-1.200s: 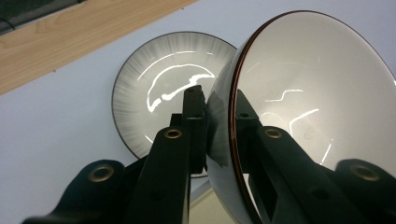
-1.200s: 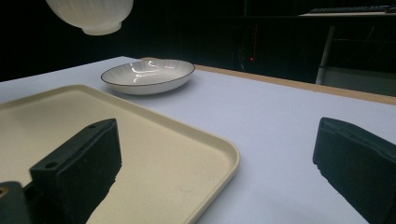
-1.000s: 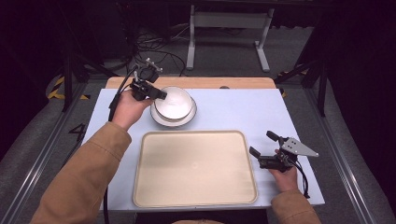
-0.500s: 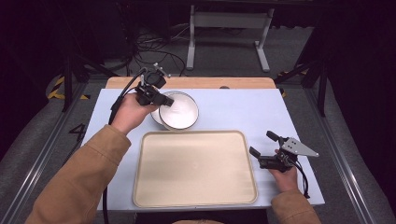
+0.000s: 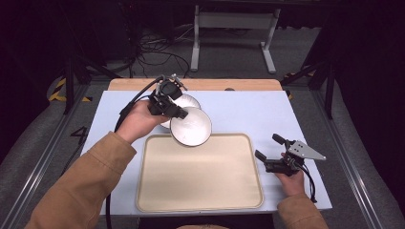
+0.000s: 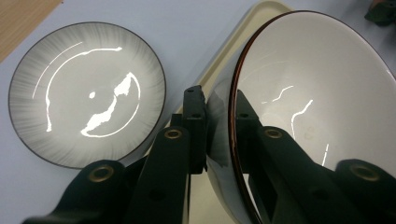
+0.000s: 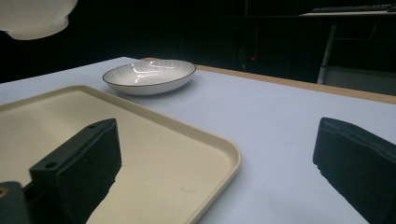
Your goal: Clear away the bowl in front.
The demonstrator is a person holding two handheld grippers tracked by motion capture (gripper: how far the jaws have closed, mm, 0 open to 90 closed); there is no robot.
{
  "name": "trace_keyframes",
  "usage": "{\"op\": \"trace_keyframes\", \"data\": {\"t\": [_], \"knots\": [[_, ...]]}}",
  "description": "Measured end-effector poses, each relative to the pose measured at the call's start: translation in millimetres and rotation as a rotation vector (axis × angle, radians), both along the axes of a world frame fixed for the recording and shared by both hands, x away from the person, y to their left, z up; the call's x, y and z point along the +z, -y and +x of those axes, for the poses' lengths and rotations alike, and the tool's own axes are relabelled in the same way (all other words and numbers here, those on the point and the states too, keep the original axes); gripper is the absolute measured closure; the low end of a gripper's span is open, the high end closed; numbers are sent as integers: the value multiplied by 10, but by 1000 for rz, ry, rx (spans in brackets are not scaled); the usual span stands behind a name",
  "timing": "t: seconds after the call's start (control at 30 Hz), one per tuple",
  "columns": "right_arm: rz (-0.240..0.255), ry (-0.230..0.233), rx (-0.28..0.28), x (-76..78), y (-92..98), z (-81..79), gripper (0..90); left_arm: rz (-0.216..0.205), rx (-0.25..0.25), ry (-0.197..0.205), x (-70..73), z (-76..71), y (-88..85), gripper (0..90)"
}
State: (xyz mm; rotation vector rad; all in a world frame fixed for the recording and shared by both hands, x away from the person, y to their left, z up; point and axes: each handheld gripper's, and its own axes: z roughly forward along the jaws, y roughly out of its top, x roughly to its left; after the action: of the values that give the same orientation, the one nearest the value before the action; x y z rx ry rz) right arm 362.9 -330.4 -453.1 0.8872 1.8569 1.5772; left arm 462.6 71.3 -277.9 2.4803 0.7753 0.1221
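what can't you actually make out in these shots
- Bowl: left gripper view, lower part behind the black fingers, right side cut off by the edge.
- Plate: high view, near side covered by the lifted bowl and left gripper.
- Tray: right gripper view, cut off at left.

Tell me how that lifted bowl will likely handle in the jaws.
The bowl looks glazed and glossy, so probably slippery. The left gripper pinches only its thin rim, so it may swing or tip. It seems rigid ceramic, likely to chip if dropped onto the tray.

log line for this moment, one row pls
left gripper: shut on bowl rim, above tray edge | plate: on table | right gripper: open, beside tray
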Motion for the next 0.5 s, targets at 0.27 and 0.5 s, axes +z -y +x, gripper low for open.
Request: {"op": "trace_keyframes", "data": {"t": [0.27,0.5], "knots": [[1,-1,2,0,0,0,15,21,-57,-9,-19,-77,92,816],[1,-1,3,0,-1,-1,15,41,-103,-13,-50,-120,161,816]]}}
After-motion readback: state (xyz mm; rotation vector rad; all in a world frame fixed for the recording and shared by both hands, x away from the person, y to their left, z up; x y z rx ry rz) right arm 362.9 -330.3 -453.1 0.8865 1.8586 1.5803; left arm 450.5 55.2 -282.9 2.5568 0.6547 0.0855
